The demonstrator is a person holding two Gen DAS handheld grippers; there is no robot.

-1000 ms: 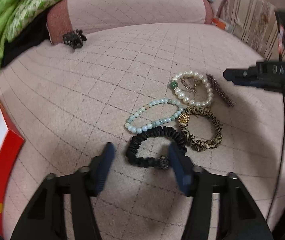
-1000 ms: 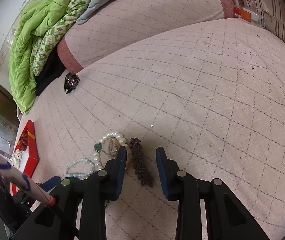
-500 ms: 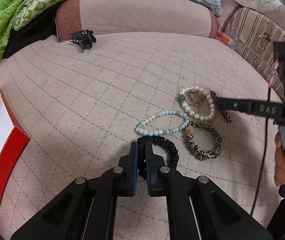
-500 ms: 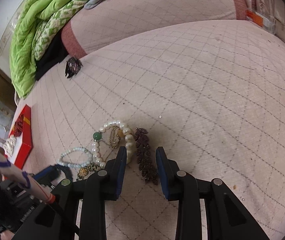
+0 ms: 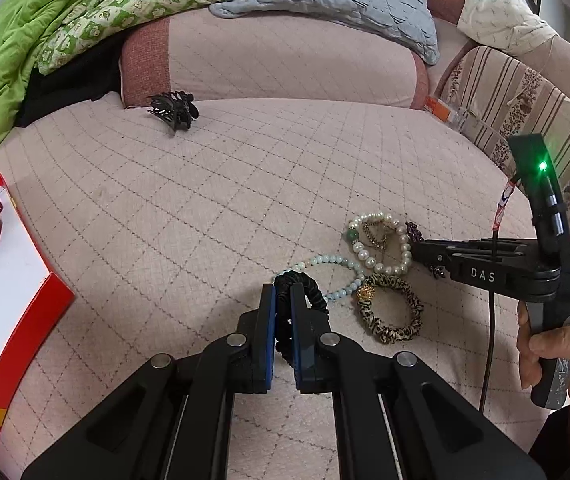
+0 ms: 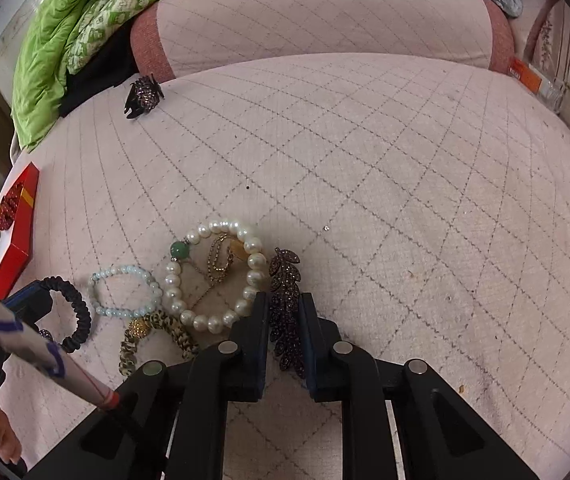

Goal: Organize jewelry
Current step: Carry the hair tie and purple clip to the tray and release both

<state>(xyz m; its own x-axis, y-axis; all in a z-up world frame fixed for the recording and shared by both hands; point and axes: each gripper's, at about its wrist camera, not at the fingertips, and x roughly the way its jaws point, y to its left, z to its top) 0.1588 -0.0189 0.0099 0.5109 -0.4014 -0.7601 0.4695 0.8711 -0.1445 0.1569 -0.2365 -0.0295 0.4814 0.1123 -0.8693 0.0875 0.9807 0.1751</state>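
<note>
- Left wrist view: the left gripper (image 5: 283,304) has its blue pads clamped on a black scrunchie (image 5: 309,286), pinching one side of the loop just above the quilted pink cushion (image 5: 205,200). Beside it lie a pale green bead bracelet (image 5: 339,262), a pearl bracelet (image 5: 381,246) and a leopard scrunchie (image 5: 391,308). A red-edged tray (image 5: 25,320) sits far left.
- Right wrist view: the right gripper (image 6: 283,320) is closed on a dark leaf-shaped hair clip (image 6: 285,304), just beside the pearl bracelet. A black claw clip (image 6: 143,94) lies well apart.
</note>
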